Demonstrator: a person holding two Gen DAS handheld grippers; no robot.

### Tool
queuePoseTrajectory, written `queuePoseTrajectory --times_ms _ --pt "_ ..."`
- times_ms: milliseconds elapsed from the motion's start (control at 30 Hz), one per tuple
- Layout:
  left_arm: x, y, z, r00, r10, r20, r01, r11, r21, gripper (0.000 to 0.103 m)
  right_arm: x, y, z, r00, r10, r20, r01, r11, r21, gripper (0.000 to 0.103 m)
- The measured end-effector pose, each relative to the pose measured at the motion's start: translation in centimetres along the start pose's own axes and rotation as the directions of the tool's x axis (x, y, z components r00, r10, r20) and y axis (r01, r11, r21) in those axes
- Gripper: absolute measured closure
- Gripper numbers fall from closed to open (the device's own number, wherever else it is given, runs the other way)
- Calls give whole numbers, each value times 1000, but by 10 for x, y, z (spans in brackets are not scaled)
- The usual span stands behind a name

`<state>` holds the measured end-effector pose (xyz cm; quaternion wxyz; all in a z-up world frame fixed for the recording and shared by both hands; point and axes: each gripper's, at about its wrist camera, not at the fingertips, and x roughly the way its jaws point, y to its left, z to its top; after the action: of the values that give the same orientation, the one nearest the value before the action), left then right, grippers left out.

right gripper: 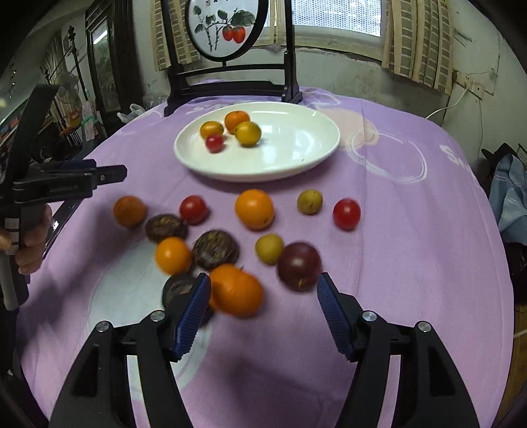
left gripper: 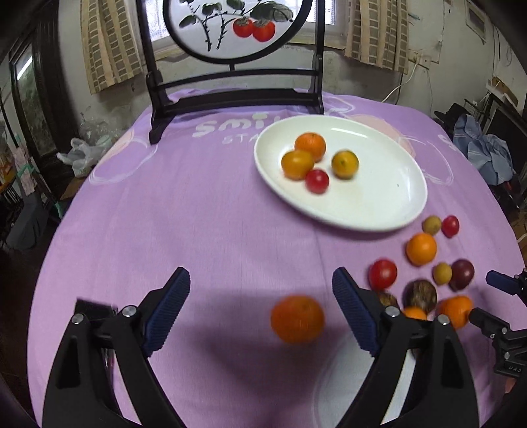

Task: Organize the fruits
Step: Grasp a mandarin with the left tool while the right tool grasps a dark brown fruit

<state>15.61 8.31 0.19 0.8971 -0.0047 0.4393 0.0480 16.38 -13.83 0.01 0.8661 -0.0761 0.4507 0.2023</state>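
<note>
A white oval plate [left gripper: 378, 210] [right gripper: 263, 171] at the back of the purple table holds several fruits: oranges and a small red tomato [right gripper: 214, 143]. My left gripper [left gripper: 261, 276] [right gripper: 112, 173] is open, and a blurred orange [left gripper: 297, 318] lies on the cloth between its fingers, touching neither pad. My right gripper [right gripper: 265, 280] [left gripper: 485, 298] is open too. Another blurred orange [right gripper: 235, 289] sits against its left pad [right gripper: 194, 312], well clear of the right one. Loose oranges, tomatoes, yellow-green fruits, brown fruits and a dark purple fruit [right gripper: 299, 266] lie ahead of it.
A black wooden stand with a round painted screen [left gripper: 237, 29] [right gripper: 227, 29] rises behind the plate. A hand [right gripper: 33, 237] grips the left gripper's handle. The purple cloth [left gripper: 197, 214] drops off at the round table's edge, with clutter beyond on both sides.
</note>
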Motion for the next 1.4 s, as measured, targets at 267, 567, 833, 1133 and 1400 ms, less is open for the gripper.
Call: queuePoseTrajectory --times_ms 267,567,833,1133,1400 --pt "3 4 -37 1000 5 21 -5 1000 24 17 0 42 -29 995 58 -79 -61 998 -35 35" --pt "6 20 -34 999 -43 22 43 999 -3 17 41 71 -21 993 -24 -112 18 998 -60 37" --pt "14 15 -38 998 -56 -4 56 998 6 17 36 68 -21 997 37 -68 -40 998 -52 58" --pt "31 -11 -50 999 -31 -22 33 994 106 17 8 86 -22 991 136 -9 -136 983 -121 58" --pt "42 -27 -44 998 -48 -38 53 989 135 50 -8 89 -24 990 139 29 -134 982 -135 58"
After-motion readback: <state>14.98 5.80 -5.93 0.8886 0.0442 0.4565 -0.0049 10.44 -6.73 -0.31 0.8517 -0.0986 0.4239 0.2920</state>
